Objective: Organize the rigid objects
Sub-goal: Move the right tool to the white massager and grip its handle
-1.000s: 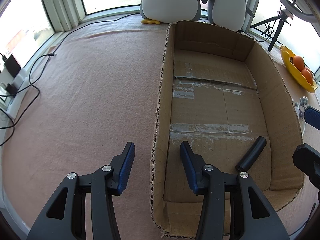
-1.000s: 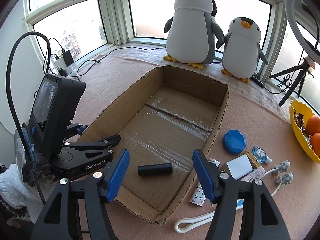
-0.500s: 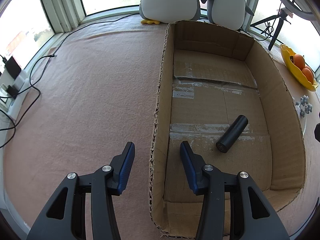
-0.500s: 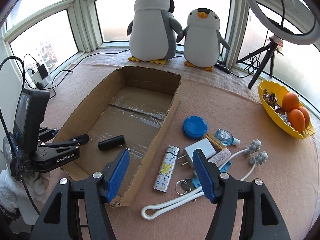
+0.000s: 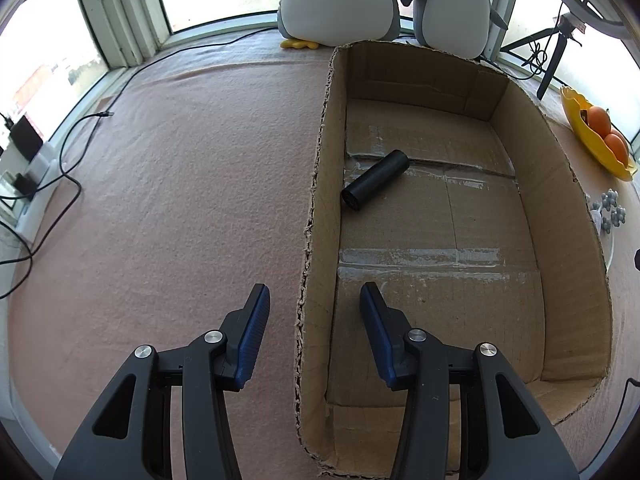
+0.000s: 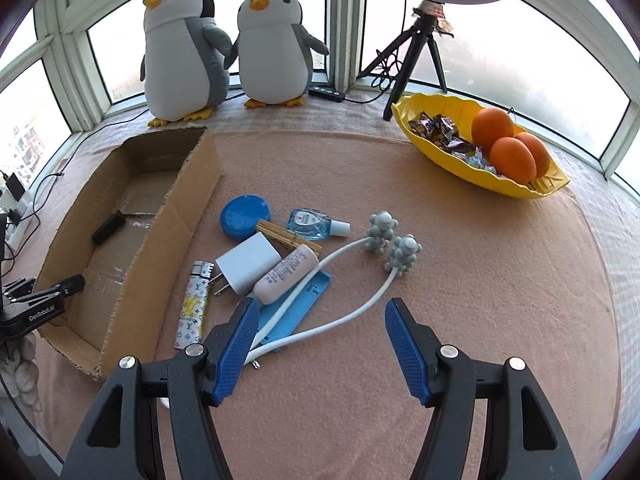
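The black plastic cylinder (image 5: 375, 179) lies on its side inside the open brown cardboard box (image 5: 576, 264), near the left wall. It could roll if the box gets bumped. The left gripper (image 5: 312, 322) straddles that wall, jaws wide and empty. The right gripper (image 6: 320, 344), also wide and empty, hovers over the white looped massager (image 6: 348, 276), tangled with the light blue flat case (image 6: 298, 304); lifting one may drag the others.
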Motion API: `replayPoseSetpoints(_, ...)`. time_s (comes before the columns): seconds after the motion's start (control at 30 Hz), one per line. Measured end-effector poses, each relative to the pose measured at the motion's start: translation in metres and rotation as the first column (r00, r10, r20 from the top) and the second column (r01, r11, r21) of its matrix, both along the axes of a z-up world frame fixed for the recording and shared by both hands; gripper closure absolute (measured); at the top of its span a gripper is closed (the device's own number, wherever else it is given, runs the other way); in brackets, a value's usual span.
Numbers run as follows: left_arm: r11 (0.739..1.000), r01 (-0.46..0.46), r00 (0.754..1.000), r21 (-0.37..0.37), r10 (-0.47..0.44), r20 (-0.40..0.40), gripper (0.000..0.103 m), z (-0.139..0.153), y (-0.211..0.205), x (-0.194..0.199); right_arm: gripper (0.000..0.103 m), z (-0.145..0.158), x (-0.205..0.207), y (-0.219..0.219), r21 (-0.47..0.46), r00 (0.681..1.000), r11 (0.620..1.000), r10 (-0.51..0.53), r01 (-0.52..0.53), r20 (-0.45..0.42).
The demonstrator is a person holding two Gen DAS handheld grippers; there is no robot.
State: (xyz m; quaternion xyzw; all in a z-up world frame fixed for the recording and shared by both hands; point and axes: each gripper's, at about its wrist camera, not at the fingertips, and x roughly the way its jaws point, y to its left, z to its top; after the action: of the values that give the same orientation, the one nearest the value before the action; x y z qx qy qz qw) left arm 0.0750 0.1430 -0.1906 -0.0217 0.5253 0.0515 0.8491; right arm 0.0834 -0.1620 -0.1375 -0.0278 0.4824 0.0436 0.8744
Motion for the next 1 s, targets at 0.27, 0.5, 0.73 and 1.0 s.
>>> replayPoseSetpoints(0.27,1.0,0.0,1.0,0.001,0.0,0.0,0.057,0.0,0.0,0.0,0.041,-0.019,0.007,-0.03,0.036,0.995,0.996,-0.084,0.087,-0.059)
replayPoseSetpoints(0.5,1.0,-0.002,1.0,0.0,0.002,0.001,0.057,0.001,0.0,0.001,0.041,-0.036,0.018,-0.049,0.117,0.983,0.982,-0.134,0.149,-0.128)
replayPoseSetpoints(0.73,1.0,0.0,1.0,0.0,0.0,0.001,0.057,0.001,0.0,0.0,0.043,-0.047,0.027,-0.053,0.2,0.976,0.965,-0.136,0.169,-0.167)
replayPoseSetpoints(1.0,1.0,-0.001,1.0,0.001,0.001,0.0,0.057,0.001,0.0,0.001,0.055,-0.059,0.038,-0.057,0.281,0.97,0.941,-0.136,0.19,-0.202)
